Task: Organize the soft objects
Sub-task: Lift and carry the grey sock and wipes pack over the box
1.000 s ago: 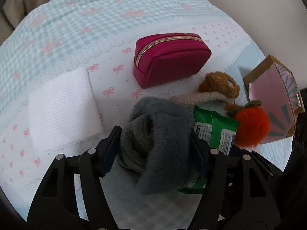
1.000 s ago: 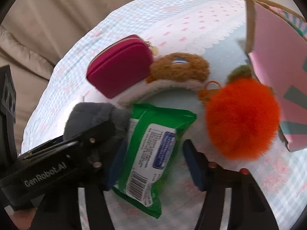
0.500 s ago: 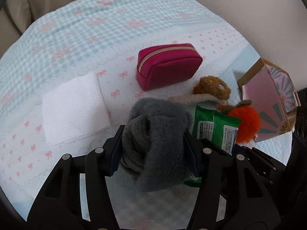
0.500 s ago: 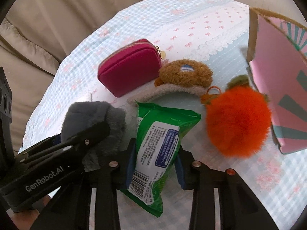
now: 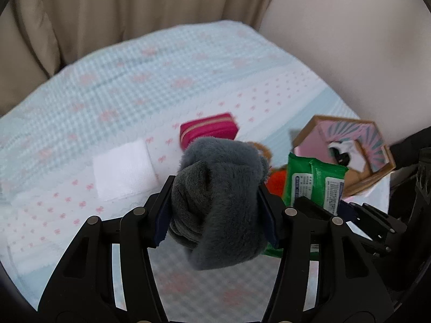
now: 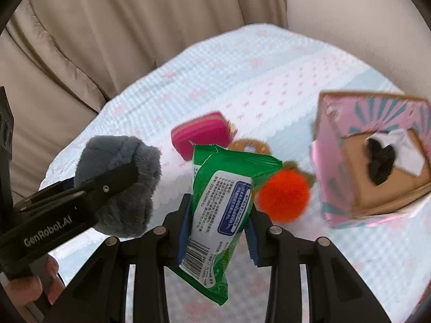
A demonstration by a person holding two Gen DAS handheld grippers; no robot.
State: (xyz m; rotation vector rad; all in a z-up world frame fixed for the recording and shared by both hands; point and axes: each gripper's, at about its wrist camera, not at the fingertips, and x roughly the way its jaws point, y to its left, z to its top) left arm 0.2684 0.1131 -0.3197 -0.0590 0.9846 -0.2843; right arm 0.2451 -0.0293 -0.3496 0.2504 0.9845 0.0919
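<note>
My left gripper (image 5: pixel 215 212) is shut on a grey fluffy plush (image 5: pixel 218 202) and holds it above the bed; the plush also shows in the right wrist view (image 6: pixel 118 180). My right gripper (image 6: pixel 218 228) is shut on a green wet-wipes pack (image 6: pixel 221 204), lifted off the bedspread; the pack shows in the left wrist view (image 5: pixel 312 183). A magenta zip pouch (image 6: pixel 202 134), a brown plush toy (image 6: pixel 250 145) and an orange fluffy ball (image 6: pixel 285 196) lie on the bed below.
A pink hexagonal box (image 6: pixel 374 161) with an open top stands at the right, something black and white inside it. A white folded cloth (image 5: pixel 124 169) lies at the left on the blue checked bedspread (image 5: pixel 134 80). Beige curtains (image 6: pixel 107 27) hang behind.
Both grippers have risen well above the bed with their loads. The right gripper was open around the wipes pack, then shut on it and lifted it.
</note>
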